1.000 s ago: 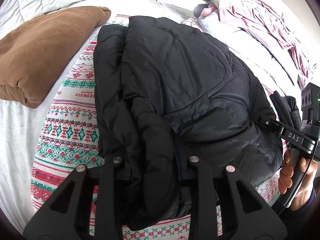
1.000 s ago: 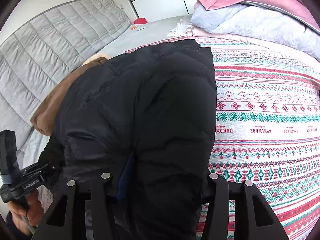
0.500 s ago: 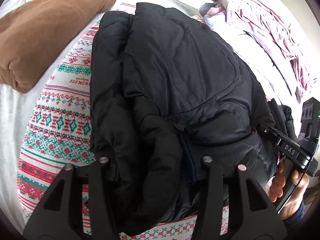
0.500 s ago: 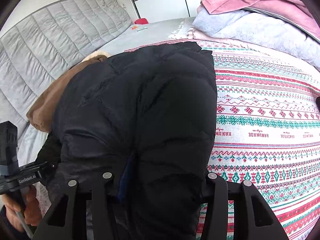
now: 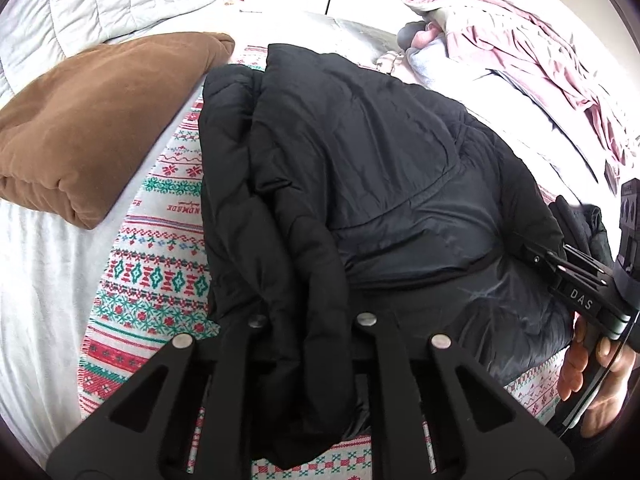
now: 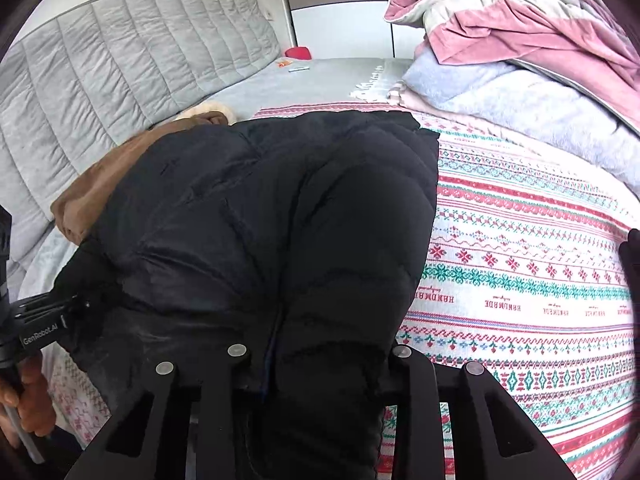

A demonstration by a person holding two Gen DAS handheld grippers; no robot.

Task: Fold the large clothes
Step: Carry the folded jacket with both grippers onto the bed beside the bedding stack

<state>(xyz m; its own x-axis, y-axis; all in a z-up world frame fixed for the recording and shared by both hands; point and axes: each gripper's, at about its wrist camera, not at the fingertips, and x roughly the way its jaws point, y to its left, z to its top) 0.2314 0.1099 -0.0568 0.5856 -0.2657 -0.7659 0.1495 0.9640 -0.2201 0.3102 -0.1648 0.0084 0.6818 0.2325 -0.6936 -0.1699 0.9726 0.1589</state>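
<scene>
- Black puffer jacket is spread partly folded on a patterned blanket w/ red and green bands, laid over the bed; one sleeve is doubled over the left side of the body.
- Left claw is seen closing just now, its jaws narrowed onto the bunched sleeve fold at the jacket's near edge; fabric is pinched between them.
- Right claw has also just been closing; a thick roll of the jacket's near hem is clamped between its jaws, the padding bulging above and below.
- In the left wrist view the right claw's body, marked "DAS", is seen at the jacket's right edge, held by a hand.
- In the right wrist view the left claw's handle is seen at lower left, gripped by the other hand.
- Brown cushion lies just beside the jacket's left side, on the white sheet; from the right wrist it is mostly hidden behind the jacket.
- Pink and pale bedding pile is heaped at the far right, near the jacket's far corner.
- Grey quilted headboard stands behind; small red item sits well apart by it.
</scene>
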